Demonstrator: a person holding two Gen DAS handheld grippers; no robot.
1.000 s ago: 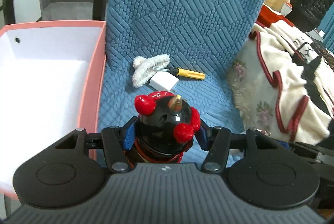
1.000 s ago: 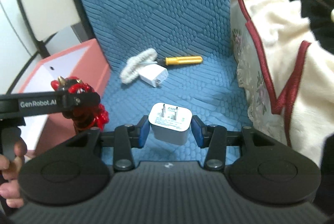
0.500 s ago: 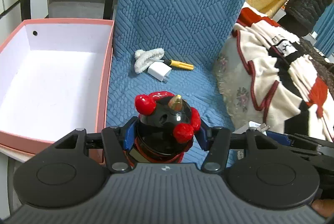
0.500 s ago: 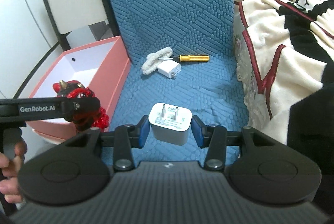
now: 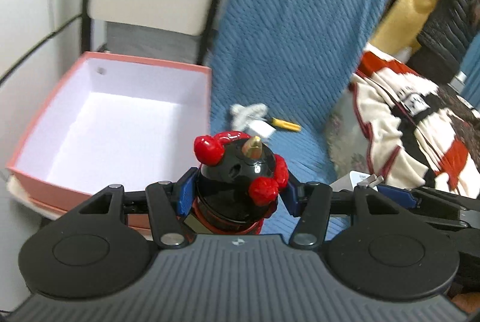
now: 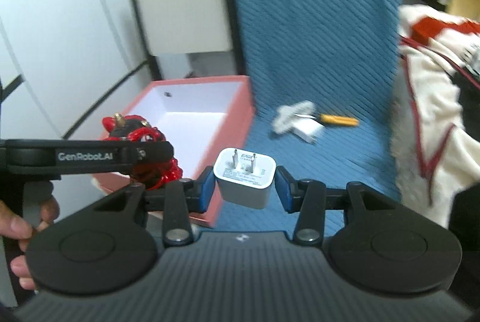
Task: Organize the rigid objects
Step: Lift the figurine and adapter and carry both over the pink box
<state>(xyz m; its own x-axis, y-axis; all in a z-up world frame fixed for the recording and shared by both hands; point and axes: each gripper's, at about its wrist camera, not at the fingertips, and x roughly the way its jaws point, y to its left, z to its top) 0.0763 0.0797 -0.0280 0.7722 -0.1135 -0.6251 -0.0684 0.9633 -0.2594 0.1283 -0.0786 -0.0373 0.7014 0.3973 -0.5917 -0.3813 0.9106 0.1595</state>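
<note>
Blue textured cover [image 5: 294,52] on seat, pink box [image 5: 207,100] at its left edge, open, white inside.

Left gripper [image 5: 237,193] clamped on black-red figurine [image 5: 237,172], upright. Box lies left and far of it, very near; this arm is nearer to box.

Right gripper [image 6: 244,182] clamped on white charger [image 6: 244,178], prongs up; box far-left, beyond left gripper.

Second charger [image 6: 309,131], screwdriver [image 6: 339,120], white fluffy piece [image 6: 289,113] lie together, far on cover.

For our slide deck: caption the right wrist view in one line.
Right gripper holds a white plug adapter above blue fabric, beside the open pink box.
</note>
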